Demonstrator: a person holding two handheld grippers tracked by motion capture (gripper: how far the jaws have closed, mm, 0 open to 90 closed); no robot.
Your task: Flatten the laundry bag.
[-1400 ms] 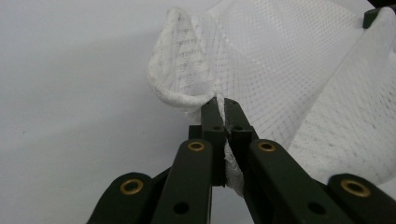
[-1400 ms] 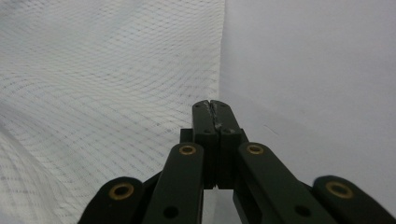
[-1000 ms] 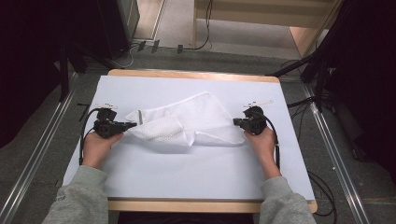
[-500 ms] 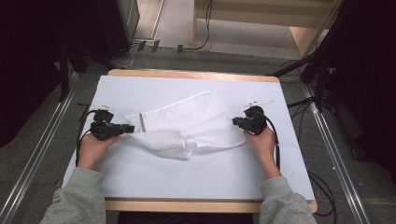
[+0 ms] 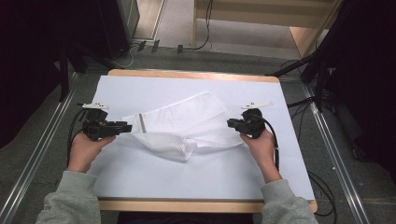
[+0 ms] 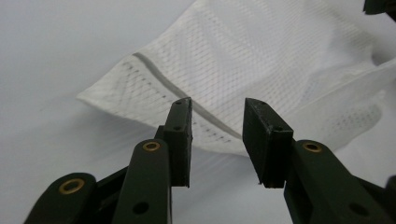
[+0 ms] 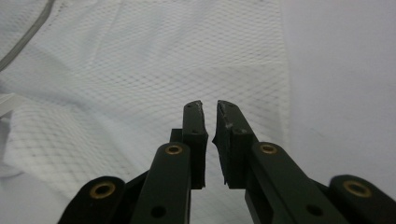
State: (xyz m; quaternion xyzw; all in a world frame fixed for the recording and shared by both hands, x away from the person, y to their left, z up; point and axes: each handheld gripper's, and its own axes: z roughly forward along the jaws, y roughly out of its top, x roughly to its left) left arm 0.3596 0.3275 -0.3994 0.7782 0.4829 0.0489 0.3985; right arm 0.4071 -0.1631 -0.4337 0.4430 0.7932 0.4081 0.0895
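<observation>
A white mesh laundry bag (image 5: pixel 187 123) lies flat but crumpled in the middle of the bench (image 5: pixel 140 179), a little nearer to the far edge than to the near edge. It has a fine net pattern and a grey strip (image 6: pixel 187 95) close to its left end, and it reaches across from the left side toward the right side. Its near part is folded over into a loose, thick point toward the near edge.

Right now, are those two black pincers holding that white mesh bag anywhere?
The left gripper holds nothing: its jaws stand open just short of the mesh bag. The right gripper is nearly closed, but whether any mesh is pinched cannot be told.
</observation>
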